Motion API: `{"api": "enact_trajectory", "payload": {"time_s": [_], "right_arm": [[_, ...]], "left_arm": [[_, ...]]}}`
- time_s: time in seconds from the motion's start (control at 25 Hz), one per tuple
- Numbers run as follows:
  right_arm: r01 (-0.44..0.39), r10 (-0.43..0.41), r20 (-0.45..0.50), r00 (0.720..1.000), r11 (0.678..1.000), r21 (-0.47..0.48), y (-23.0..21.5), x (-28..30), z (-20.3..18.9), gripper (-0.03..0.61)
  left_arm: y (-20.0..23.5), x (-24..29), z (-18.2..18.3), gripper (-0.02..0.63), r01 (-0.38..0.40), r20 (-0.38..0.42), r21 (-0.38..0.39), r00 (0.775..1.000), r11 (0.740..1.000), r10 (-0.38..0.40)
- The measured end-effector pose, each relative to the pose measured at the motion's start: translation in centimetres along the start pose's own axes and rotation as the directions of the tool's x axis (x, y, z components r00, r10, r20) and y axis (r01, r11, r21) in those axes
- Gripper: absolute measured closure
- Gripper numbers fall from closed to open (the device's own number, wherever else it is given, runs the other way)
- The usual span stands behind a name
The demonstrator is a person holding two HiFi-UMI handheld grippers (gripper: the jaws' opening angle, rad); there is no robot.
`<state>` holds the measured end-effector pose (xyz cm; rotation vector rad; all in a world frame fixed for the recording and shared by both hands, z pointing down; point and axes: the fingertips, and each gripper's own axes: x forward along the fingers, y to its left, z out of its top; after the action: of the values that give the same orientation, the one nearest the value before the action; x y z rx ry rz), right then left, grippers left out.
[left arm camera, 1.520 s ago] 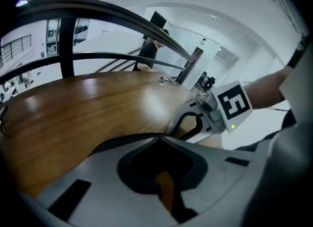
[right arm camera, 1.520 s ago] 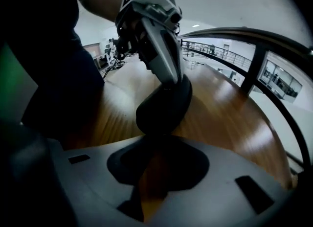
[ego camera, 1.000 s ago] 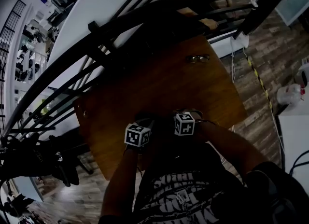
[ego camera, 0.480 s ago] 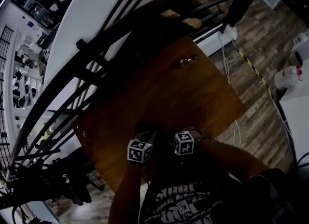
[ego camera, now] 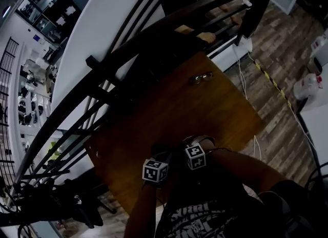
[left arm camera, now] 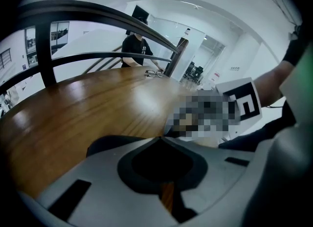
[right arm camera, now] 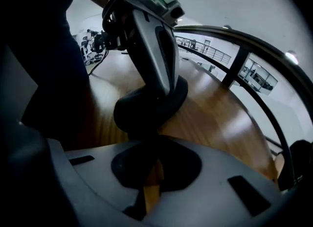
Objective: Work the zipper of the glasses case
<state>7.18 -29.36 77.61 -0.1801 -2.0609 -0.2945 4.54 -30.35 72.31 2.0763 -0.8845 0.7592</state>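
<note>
Near edge of table (ego camera: 169, 108): left gripper (left arm camera: 159, 139) and right gripper (right arm camera: 149, 145), both with jaws clenched tight, tips at the dark glasses case (right arm camera: 146, 108) lying on the wood. Whether either pinches its zipper, can't tell. Far end: spectacles (ego camera: 201, 78), then a curved railing (ego camera: 128, 47).
</note>
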Motion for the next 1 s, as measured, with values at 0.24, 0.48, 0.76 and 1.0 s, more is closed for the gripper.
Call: {"api": "enact_trajectory", "payload": {"time_s": [0.24,0.48,0.76,1.0], "right_arm": [[0.051,-0.055,-0.027,0.998,0.991,-0.126,-3.7,1.9,1.7,0.580],[0.045,-0.046,-0.051,0.998,0.999,-0.015,-3.5,1.4,0.9,0.580],[-0.006,0.021,-0.058,0.998,0.970,0.243,1.3,-2.4,-1.2,0.580],[-0.126,0.136,-0.009,0.991,0.936,0.330,6.5,-2.6,0.3,0.580]], "left_arm": [[-0.6,0.3,0.4,0.607,0.007,0.038,-0.039,0.999,0.999,-0.005],[-1.3,-0.3,0.2,0.607,-0.137,0.043,0.053,0.990,0.989,0.135],[-2.3,-0.7,0.3,0.607,-0.060,0.053,-0.070,0.997,0.996,0.064],[-4.0,0.2,-1.4,0.607,0.005,-0.014,-0.038,1.000,0.999,-0.005]]}}
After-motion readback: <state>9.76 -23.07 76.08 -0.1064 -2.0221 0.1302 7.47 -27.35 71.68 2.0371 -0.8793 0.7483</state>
